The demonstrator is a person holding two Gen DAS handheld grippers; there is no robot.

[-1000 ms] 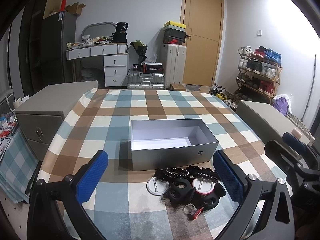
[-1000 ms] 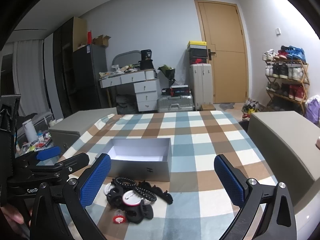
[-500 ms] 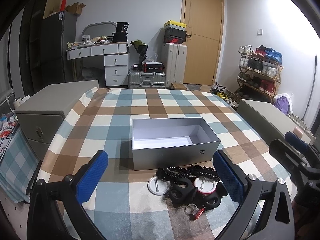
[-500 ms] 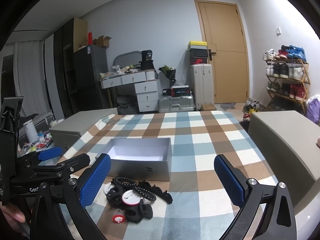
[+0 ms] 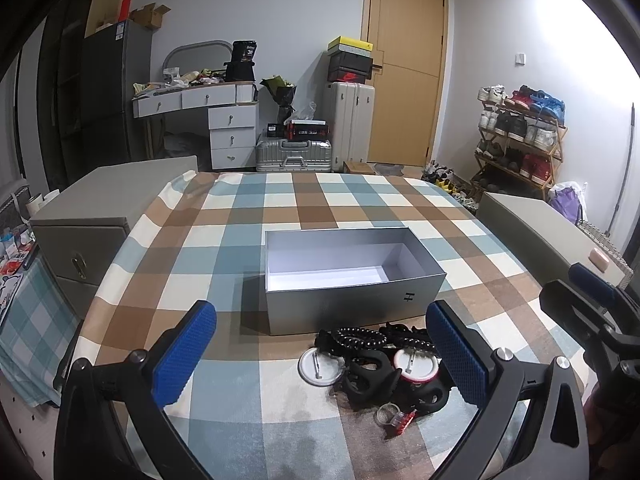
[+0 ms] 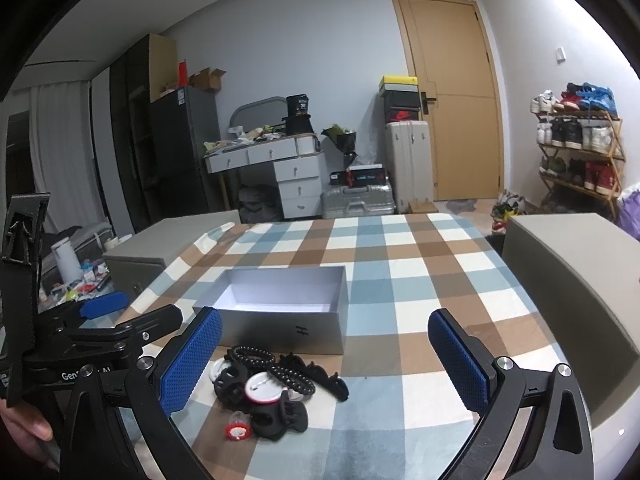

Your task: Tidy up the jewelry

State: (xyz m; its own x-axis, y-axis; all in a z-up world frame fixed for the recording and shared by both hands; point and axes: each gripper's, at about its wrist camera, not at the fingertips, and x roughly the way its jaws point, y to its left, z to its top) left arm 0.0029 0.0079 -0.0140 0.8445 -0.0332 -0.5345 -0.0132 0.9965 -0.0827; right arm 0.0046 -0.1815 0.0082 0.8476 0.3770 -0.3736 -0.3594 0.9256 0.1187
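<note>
- Left gripper [image 5: 320, 354] is hovering spread wide, holding nothing, over the tabletop's near edge.
- Jewelry pile [image 5: 380, 364] is lying against the grey box [image 5: 352, 276]; approach low, singling out one piece.
- Right gripper [image 6: 326, 360] is gaping empty.

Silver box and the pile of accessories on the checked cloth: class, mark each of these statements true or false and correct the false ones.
1. The silver box is open and has nothing inside. True.
2. The accessory pile lies inside the box. False: it lies on the checked cloth, in front of the box.
3. The left claw is shut on a black hair clip. False: it is open and holds nothing.
4. The right claw is open. True.
5. A black beaded bracelet lies in the pile. True.
</note>
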